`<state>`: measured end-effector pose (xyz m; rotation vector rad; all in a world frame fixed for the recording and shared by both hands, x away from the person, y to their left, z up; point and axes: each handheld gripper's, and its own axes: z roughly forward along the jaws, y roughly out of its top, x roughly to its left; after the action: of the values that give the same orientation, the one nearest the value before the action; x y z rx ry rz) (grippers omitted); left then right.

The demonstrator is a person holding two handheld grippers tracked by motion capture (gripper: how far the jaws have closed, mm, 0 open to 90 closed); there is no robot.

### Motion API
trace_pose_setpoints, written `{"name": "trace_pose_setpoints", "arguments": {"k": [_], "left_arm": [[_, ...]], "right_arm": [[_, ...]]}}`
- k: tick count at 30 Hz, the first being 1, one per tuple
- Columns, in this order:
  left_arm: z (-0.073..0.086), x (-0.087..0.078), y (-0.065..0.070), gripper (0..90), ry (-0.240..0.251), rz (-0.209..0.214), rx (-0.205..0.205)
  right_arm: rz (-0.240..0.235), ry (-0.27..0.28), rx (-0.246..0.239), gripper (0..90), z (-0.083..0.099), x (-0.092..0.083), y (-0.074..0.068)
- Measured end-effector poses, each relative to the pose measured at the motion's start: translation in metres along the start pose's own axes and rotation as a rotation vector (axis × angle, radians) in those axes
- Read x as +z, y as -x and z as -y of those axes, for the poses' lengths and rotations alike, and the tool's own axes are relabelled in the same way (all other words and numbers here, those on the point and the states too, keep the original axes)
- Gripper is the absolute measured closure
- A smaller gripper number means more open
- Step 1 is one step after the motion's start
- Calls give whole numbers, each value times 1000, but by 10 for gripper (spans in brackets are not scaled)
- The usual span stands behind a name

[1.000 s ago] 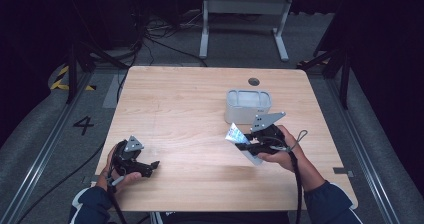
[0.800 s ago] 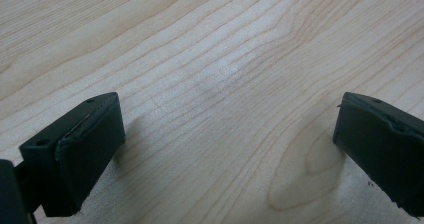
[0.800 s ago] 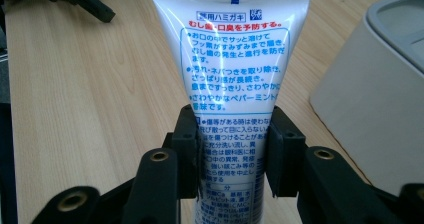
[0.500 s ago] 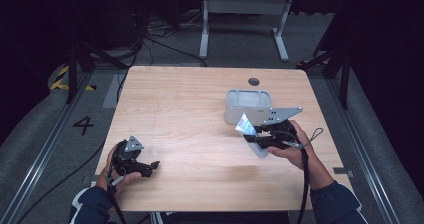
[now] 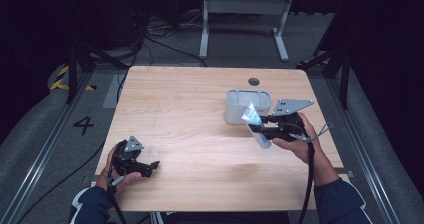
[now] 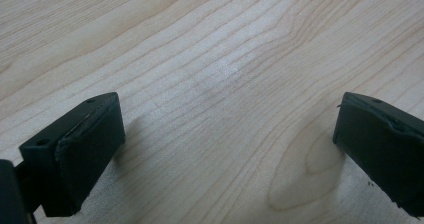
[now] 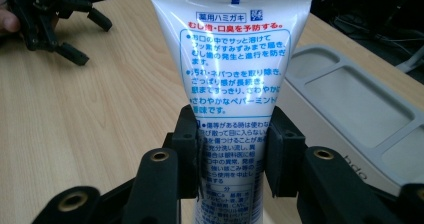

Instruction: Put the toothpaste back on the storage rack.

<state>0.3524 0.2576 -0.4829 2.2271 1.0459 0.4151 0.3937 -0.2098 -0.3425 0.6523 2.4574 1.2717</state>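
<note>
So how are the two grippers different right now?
The right hand-held gripper is shut on a white tube; the left hand-held gripper is open and holds nothing. The right one is beside the grey tray; the left one is near the table's front edge, far from it. Both are black with a grey plate on top, each held in a hand.

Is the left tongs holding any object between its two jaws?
No, the left tongs stand wide open, with bare wooden table between the jaws.
</note>
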Motion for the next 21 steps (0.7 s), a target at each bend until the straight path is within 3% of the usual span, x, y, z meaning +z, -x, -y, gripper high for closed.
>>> {"name": "trace_pose_setpoints", "arguments": {"k": [21], "left_arm": [[0, 0, 0, 6, 0, 0, 0]], "right_arm": [[50, 67, 6, 653, -35, 1, 22]]}}
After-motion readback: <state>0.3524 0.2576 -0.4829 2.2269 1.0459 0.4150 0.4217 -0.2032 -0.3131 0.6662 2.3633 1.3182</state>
